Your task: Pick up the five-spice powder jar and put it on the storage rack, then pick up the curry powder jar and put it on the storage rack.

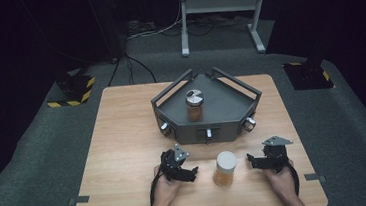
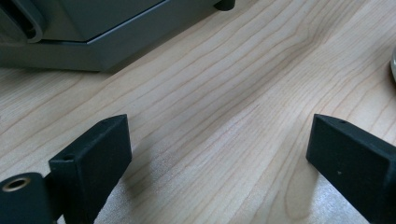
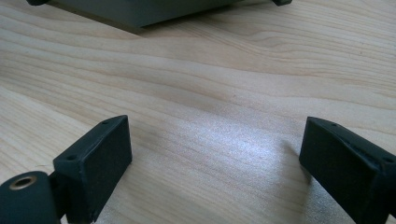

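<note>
Jaws apart, jar (image 1: 225,168) between grippers; tray (image 1: 232,110) beyond

We see the white-lidded jar (image 1: 225,168) standing on the table (image 1: 124,138) between the left gripper (image 1: 193,172) and right gripper (image 1: 250,158), neither touching it.

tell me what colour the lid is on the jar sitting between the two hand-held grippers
White, on the jar with orange-brown contents; it shows best in the high view.
</note>
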